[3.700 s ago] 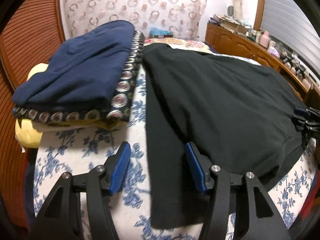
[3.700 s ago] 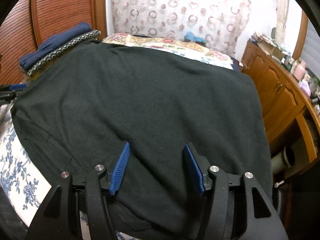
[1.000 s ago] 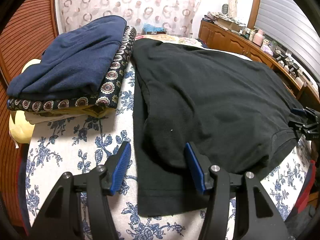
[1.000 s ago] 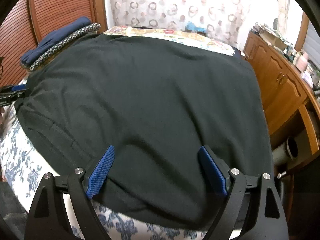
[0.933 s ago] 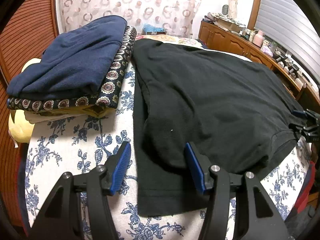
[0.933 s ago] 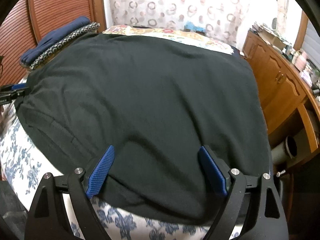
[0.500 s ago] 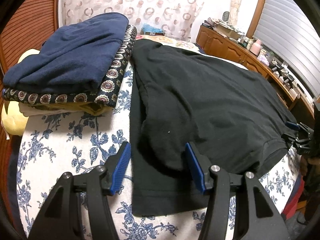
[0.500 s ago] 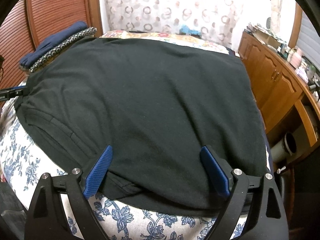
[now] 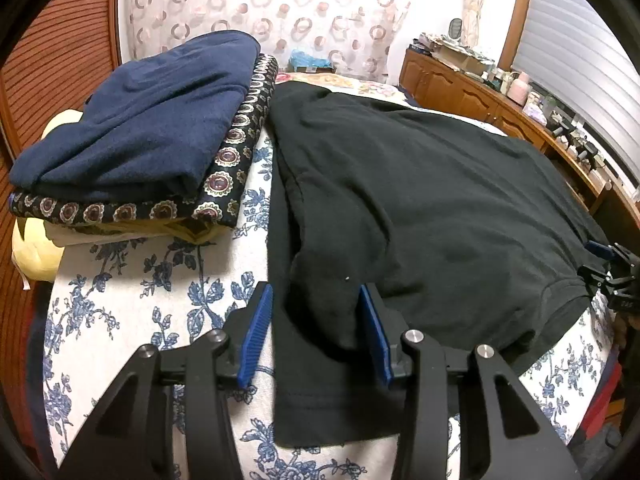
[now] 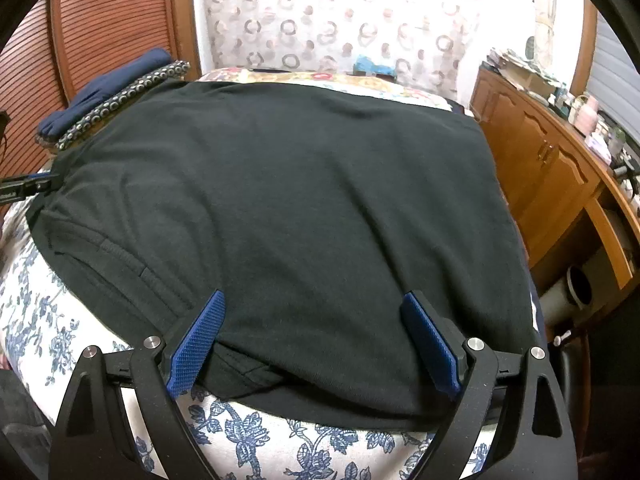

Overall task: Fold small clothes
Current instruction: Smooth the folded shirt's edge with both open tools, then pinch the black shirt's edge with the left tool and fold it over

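**Inspector:** Position of the garment?

**Assistant:** The black shirt (image 10: 280,208) lies spread flat on the blue-flowered bedcover (image 9: 132,280); its near hem runs along the front edge of the bed; one sleeve is doubled over at the left corner, forming a raised fold.

**Inspector:** Left tool?

**Assistant:** The left gripper (image 9: 316,324) is at that corner; its jaws are closing, with the raised fold of the shirt between the blue pads (image 9: 256,332); the pads are not seen pressing on the cloth; its tip also shows at the left edge of the right wrist view (image 10: 28,184).

**Inspector:** Right tool?

**Assistant:** The right gripper (image 10: 312,336) stands with jaws wide, straddling the near hem; cloth lies between the pads, ungripped; in the left wrist view it sits at the shirt's far right corner (image 9: 608,272).

**Inspector:** Surroundings?

**Assistant:** A stack of folded clothes (image 9: 140,128), navy on top of a patterned piece, sits just beside the shirt's left edge; a wooden cabinet (image 10: 548,172) stands to the right of the bed.
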A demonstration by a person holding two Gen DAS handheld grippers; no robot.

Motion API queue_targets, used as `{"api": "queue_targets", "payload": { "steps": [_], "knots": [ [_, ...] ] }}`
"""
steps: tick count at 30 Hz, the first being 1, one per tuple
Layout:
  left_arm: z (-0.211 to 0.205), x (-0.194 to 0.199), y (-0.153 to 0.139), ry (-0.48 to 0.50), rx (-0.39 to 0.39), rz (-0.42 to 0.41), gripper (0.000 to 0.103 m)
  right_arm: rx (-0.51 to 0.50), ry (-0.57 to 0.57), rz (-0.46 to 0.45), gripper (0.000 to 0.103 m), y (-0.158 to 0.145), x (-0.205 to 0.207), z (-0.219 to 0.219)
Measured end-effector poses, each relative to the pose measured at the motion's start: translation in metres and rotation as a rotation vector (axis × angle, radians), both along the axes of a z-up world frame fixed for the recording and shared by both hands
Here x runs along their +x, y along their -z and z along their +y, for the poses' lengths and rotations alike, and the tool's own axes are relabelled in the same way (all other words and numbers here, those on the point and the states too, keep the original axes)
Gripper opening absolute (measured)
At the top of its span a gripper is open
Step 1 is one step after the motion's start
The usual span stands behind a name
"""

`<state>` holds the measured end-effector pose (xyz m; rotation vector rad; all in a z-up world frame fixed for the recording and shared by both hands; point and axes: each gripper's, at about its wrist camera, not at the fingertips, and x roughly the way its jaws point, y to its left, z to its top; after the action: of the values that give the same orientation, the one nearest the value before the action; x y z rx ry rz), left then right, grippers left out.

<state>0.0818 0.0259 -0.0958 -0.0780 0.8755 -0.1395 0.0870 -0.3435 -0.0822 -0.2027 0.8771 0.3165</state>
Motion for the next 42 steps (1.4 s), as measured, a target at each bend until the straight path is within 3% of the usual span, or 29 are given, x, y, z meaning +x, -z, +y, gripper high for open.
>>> {"api": "queue_targets", "payload": {
  "steps": [4, 8, 11, 17, 25, 32, 42],
  "knots": [
    [-0.002, 0.004, 0.000, 0.007, 0.012, 0.001, 0.041, 0.007, 0.006, 0.005, 0.092, 0.000, 0.001, 0.002],
    [-0.001, 0.004, 0.000, 0.007, -0.003, 0.002, 0.017, 0.011, 0.013, 0.003, 0.092, -0.001, 0.001, 0.001],
    [-0.004, 0.003, -0.001, 0.022, -0.008, -0.002, 0.010, 0.014, 0.016, 0.001, 0.092, -0.001, 0.000, -0.001],
    [-0.012, -0.006, -0.028, 0.069, -0.101, -0.085, 0.008, 0.011, 0.013, -0.002, 0.092, -0.001, -0.001, 0.000],
    [-0.047, -0.004, -0.074, 0.180, -0.103, -0.192, 0.008, 0.003, -0.015, 0.018, 0.093, -0.001, 0.004, -0.001],
    [-0.083, 0.015, -0.096, 0.266, -0.111, -0.211, 0.008, 0.025, -0.025, 0.016, 0.093, -0.003, -0.001, -0.011],
    [-0.173, 0.041, -0.127, 0.449, -0.090, -0.224, 0.008, 0.016, 0.058, -0.074, 0.093, -0.031, -0.023, -0.060]
  ]
}}
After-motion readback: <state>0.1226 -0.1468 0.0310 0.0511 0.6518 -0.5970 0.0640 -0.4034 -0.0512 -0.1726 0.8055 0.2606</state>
